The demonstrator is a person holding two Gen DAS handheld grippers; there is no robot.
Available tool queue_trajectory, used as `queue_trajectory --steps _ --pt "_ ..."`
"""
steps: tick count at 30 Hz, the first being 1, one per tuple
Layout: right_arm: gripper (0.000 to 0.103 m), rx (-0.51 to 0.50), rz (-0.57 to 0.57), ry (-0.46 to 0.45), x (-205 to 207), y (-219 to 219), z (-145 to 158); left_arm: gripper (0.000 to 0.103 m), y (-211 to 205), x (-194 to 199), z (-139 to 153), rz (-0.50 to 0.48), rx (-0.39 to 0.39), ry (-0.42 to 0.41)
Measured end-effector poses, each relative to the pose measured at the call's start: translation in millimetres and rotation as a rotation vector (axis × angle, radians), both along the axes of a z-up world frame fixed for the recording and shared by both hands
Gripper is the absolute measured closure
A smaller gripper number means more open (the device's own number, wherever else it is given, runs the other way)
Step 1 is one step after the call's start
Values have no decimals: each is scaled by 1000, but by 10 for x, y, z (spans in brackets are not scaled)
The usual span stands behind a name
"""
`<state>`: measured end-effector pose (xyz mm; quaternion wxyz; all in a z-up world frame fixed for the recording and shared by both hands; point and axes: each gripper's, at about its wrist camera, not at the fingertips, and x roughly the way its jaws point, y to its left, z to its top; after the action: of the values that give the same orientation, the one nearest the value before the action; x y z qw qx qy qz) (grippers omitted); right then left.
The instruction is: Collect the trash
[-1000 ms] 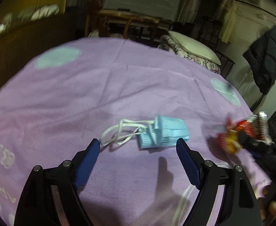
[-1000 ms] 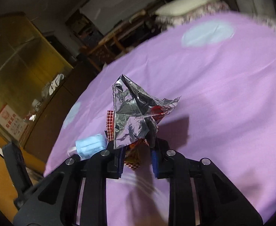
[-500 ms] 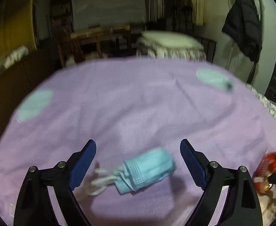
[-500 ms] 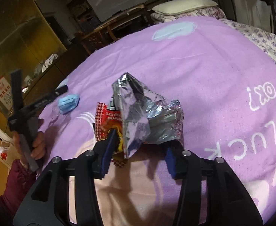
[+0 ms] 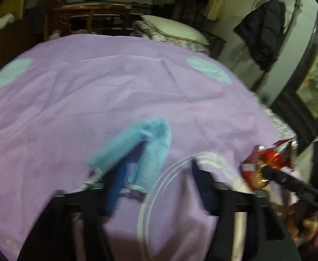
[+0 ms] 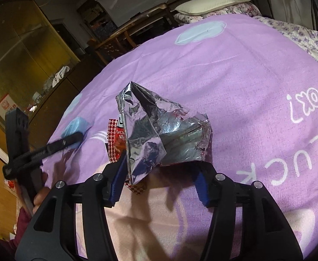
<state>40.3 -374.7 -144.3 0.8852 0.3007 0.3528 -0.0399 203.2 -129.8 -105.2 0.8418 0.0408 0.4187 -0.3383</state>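
Observation:
A crumpled light-blue face mask (image 5: 141, 143) lies on the purple bedsheet (image 5: 93, 91), its white ear loops trailing toward the camera. My left gripper (image 5: 156, 174) is over it, jaws closing. The mask drapes around the left pad (image 5: 115, 184), and the right pad stands apart from it. The picture is blurred. A silver-lined red snack wrapper (image 6: 163, 137) rests on the sheet between the fingers of my right gripper (image 6: 160, 171), whose jaws are opening. Only its left pad (image 6: 118, 174) is against the foil. The wrapper (image 5: 265, 163) also shows at the right of the left wrist view.
A pillow (image 5: 176, 30) and a floral quilt lie past the far edge of the bed. A dark jacket (image 5: 261, 34) hangs on the right wall. A wooden cabinet (image 6: 28, 54) and a chair (image 6: 126, 34) stand to the left. A hand (image 6: 41, 195) holds the left gripper's handle.
The left gripper has come forward over the mask and its jaws have narrowed. The right gripper's jaws have spread and the wrapper now sits on the sheet.

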Motion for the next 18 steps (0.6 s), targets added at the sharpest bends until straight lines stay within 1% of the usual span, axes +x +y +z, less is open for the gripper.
queue_trajectory --steps 1,2,5,6,7,10,12,13,14,16,18 --pt "47 -2 0 1 8 9 4 32 -5 -29 14 29 23 -39" --pt "46 -5 1 1 11 16 10 32 6 -40 58 54 28 -80" --pt "44 -14 1 3 17 58 32 29 88 7 205 124 -28 -155" --pt "44 -14 2 5 23 58 29 24 96 30 244 141 -33 -180" --pt "43 -14 2 6 20 56 26 21 76 72 289 150 -22 -217" --pt "43 -19 3 9 16 75 30 19 49 182 356 151 14 -271" --pt "43 -23 3 11 16 82 29 18 100 273 358 172 14 -258" --pt "43 -24 3 12 15 81 29 18 161 299 350 180 2 -242" --pt "43 -25 3 13 24 94 30 18 251 325 346 186 -29 -213" --pt "43 -29 4 14 28 99 30 12 366 386 344 214 -67 -177" --pt "42 -34 5 16 30 105 33 10 396 482 339 262 -62 -151"
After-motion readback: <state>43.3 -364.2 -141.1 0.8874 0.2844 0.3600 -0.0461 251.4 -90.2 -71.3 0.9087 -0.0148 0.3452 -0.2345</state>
